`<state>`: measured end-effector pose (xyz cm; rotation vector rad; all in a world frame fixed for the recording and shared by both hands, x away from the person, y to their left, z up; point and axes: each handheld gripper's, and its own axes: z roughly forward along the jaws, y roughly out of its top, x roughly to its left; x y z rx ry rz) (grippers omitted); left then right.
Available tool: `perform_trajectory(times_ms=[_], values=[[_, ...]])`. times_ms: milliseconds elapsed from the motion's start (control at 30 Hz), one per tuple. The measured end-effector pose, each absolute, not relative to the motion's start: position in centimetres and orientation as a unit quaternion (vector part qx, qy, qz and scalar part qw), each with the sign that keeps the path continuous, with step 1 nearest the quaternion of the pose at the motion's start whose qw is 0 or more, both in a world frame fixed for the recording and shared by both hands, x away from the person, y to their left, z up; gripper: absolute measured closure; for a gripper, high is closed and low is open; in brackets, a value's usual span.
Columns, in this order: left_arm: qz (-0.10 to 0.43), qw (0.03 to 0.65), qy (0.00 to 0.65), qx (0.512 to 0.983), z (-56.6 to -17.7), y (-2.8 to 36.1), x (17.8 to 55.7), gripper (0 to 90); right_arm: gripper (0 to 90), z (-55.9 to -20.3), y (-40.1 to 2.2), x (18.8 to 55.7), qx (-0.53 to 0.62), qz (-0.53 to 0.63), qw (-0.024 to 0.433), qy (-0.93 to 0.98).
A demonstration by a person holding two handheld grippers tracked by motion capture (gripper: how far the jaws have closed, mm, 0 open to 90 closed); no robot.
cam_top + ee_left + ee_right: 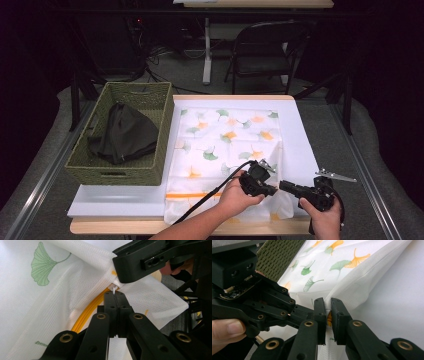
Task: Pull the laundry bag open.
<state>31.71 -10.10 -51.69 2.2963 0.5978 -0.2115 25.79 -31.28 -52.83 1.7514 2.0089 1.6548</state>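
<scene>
Our left tool (115,293) is pinching the mesh bag's (225,145) zipper pull; our right tool (327,312) is clamping the bag's near-right corner on the surface (305,145). Zipping is just starting.

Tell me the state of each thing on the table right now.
Mesh bag: flat, near right corner lifted.
Left gripper: shut on the bag's small white tab.
Right gripper: pinching the bag's fabric edge.
Basket: upright, holding dark cloth.
</scene>
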Motion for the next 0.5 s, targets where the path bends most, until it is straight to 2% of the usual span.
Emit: perform_trajectory(times_ms=[233,500], values=[[-0.083,0.369,0.234,0.895,-51.76,-10.14,31.70,89.7,78.9,-53.15,-31.50,25.83,0.560,0.527,0.001,0.639],[-0.093,0.367,0.248,0.891,-52.23,-10.20,31.81,89.8,83.0,-52.86,-30.96,25.72,0.547,0.519,0.013,0.657]])
